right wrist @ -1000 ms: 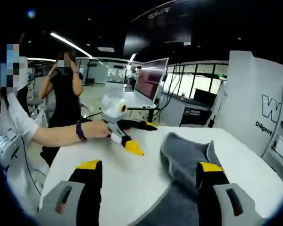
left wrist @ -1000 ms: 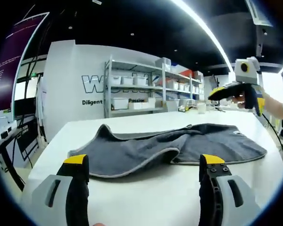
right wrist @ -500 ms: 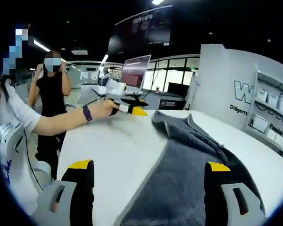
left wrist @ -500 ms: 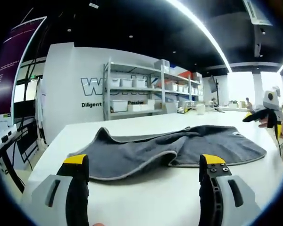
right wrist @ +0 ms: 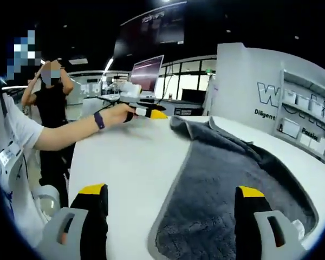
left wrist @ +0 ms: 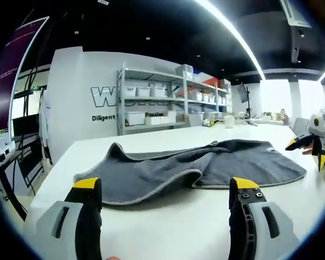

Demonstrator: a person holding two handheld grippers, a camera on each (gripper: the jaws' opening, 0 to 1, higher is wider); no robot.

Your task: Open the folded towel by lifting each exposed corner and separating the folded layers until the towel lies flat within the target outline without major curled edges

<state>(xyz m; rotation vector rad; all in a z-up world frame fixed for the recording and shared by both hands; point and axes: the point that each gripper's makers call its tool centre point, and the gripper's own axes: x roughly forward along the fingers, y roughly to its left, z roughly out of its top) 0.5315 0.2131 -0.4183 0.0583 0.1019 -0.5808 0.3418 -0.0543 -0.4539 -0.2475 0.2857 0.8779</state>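
The grey towel [left wrist: 195, 170] lay on the white table [left wrist: 168, 227], still partly folded: in the left gripper view one layer was turned over another, with a curled light edge running across the middle of the towel. A small pointed corner stood up at the towel's far left end. The left tongs [left wrist: 165, 192] were released, the two yellow-tipped jaws standing wide apart just before the near edge of the towel and holding nothing. At the right of the towel, the right tongs [left wrist: 305, 143] were seen in a hand, a little beyond the towel's right corner (they looked small and blurred there).

In the right gripper view the towel [right wrist: 233, 189] stretched away from the camera, its pale hem making a long curve on the table [right wrist: 119, 173]. The right tongs [right wrist: 170, 208] were also released and empty; one jaw stood over the bare table beside the hem, the other over the grey cloth. At the far end of the towel, the left tongs [right wrist: 151, 114] showed in the person's hand [right wrist: 119, 115], near the raised corner of the towel but I could not tell if they touched it. A person in black [right wrist: 53, 116] stood behind the table. Beyond the towel stood shelves [left wrist: 157, 105] with white boxes against a white wall.
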